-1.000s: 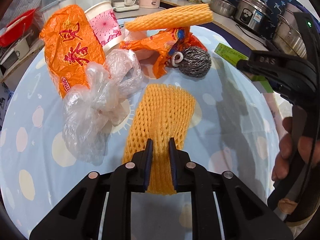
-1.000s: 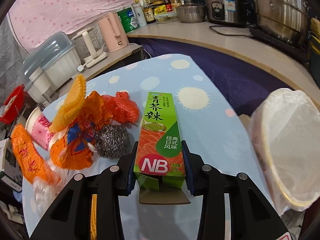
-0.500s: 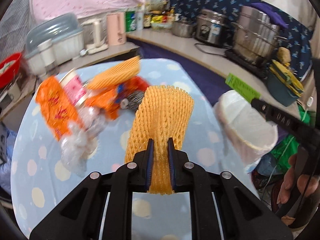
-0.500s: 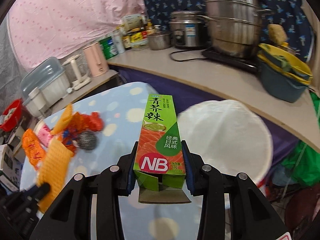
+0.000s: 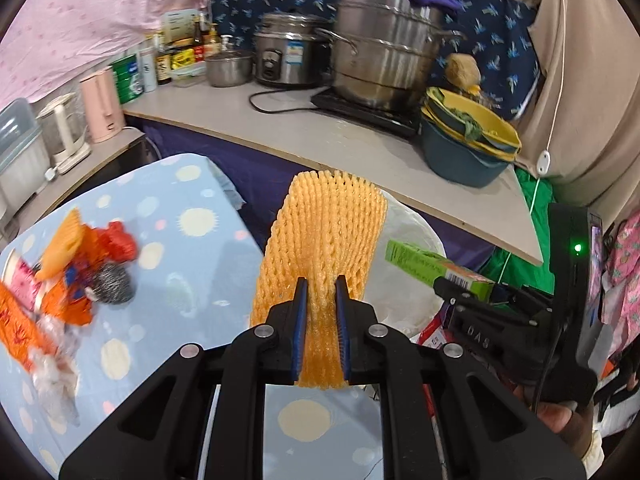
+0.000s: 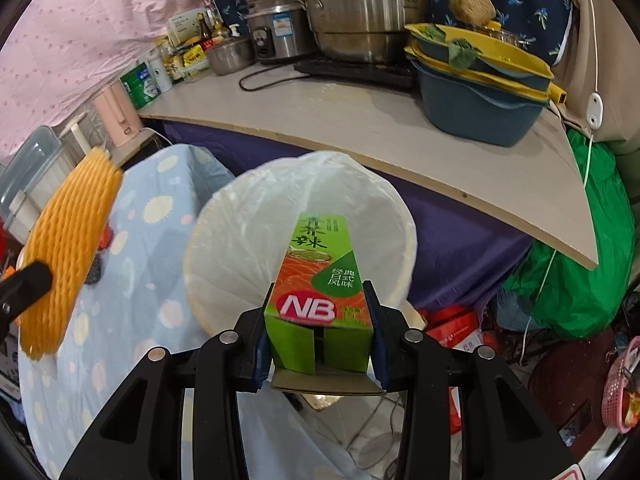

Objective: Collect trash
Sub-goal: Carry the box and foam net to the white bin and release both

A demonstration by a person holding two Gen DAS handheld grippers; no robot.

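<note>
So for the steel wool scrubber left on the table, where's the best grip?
Take the steel wool scrubber across its round middle, from above: it is a springy ball, and orange wrappers crowd its left side while its right faces bare tablecloth.

The foam net [image 5: 324,256] is orange-yellow with an open mesh weave, and the carton [image 6: 320,280] is bright green with an orange salmon photo and a red-and-white "NB" oval. The tablecloth [image 5: 192,264] is pale blue – dotted with cream and pink spots plus little suns. At 9 o'clock in the left wrist view sit an orange wrapper [image 5: 18,320] with red characters and a grey steel scourer [image 5: 112,284]. The bin liner [image 6: 248,232] is milky white – no pattern.
</note>
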